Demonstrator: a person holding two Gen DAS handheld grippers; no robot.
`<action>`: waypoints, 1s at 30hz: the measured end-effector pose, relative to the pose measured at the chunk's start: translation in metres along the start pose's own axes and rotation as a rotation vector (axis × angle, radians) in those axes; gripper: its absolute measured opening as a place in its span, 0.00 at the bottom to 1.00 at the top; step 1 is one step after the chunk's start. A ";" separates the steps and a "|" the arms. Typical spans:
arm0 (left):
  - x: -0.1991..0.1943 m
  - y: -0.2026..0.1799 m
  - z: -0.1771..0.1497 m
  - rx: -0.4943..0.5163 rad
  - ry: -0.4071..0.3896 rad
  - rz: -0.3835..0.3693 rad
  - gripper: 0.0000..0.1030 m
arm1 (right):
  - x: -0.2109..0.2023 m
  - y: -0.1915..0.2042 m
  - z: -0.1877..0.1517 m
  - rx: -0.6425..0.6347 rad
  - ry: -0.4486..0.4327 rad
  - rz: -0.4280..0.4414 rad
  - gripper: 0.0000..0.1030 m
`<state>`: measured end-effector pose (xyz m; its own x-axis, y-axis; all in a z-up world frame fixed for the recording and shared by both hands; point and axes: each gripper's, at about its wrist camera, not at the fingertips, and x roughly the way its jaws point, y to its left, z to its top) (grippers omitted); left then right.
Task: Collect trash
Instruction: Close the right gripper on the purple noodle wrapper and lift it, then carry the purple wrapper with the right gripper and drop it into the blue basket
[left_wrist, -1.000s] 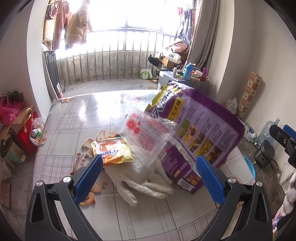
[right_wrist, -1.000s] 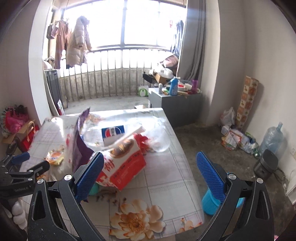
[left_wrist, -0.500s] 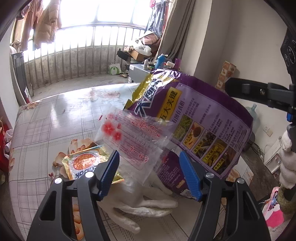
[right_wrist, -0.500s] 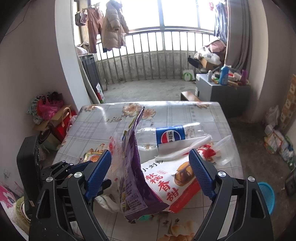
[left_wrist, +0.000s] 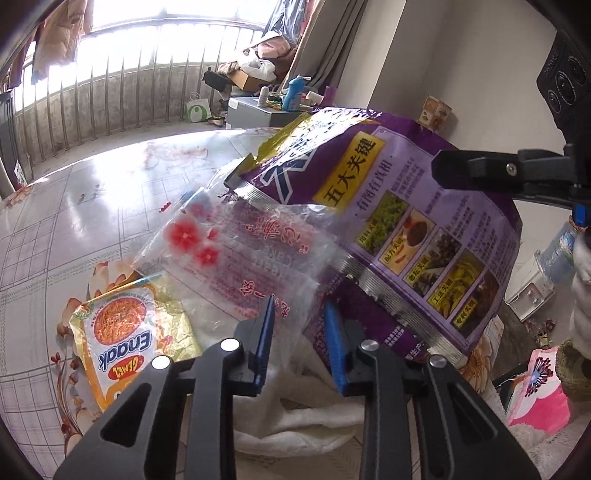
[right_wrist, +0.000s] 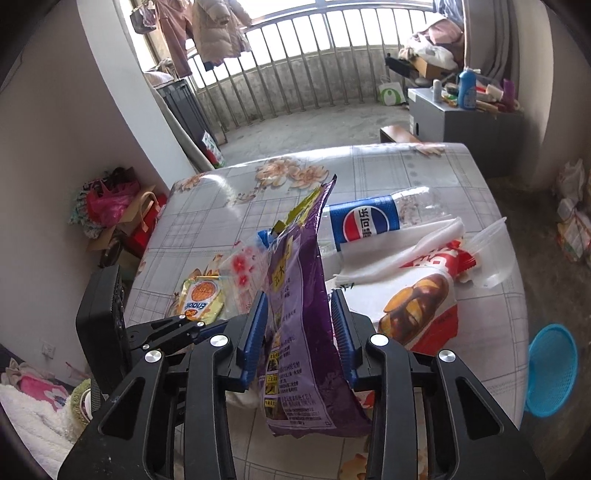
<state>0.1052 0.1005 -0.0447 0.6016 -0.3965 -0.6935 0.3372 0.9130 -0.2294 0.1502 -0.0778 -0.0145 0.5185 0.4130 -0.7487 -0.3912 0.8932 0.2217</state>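
Observation:
A large purple snack bag (right_wrist: 299, 306) stands on edge between the jaws of my right gripper (right_wrist: 297, 328), which are narrowed around it with a small gap still showing. In the left wrist view the purple bag (left_wrist: 417, 236) leans over a clear plastic bag with red flowers (left_wrist: 236, 258). My left gripper (left_wrist: 297, 332) has its jaws narrowed around the lower corner of that clear bag. A yellow noodle packet (left_wrist: 125, 332) lies at the left. A white plastic bag (left_wrist: 306, 417) lies under the pile.
A Pepsi bottle (right_wrist: 369, 221), a red-and-white snack bag (right_wrist: 421, 299) and a clear plastic cup (right_wrist: 491, 254) lie on the flowered tablecloth (right_wrist: 406, 173). A blue basket (right_wrist: 550, 369) stands on the floor at the right. A grey cabinet (right_wrist: 461, 122) stands beyond the table.
Both grippers moved in toward the trash pile and their jaws narrowed from wide open, the left around the clear bag's corner, the right around the purple bag.

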 end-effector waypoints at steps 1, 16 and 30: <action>0.000 0.000 0.001 0.002 -0.003 -0.001 0.18 | -0.001 0.000 0.000 0.003 0.001 0.007 0.16; -0.086 -0.005 0.028 -0.056 -0.180 -0.010 0.03 | -0.059 -0.014 -0.003 0.149 -0.153 0.276 0.01; -0.168 -0.097 0.068 0.061 -0.329 -0.176 0.03 | -0.204 -0.096 -0.059 0.357 -0.519 0.245 0.01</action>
<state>0.0204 0.0719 0.1401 0.7278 -0.5652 -0.3885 0.4925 0.8249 -0.2775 0.0372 -0.2577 0.0800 0.7800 0.5632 -0.2727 -0.3150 0.7300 0.6065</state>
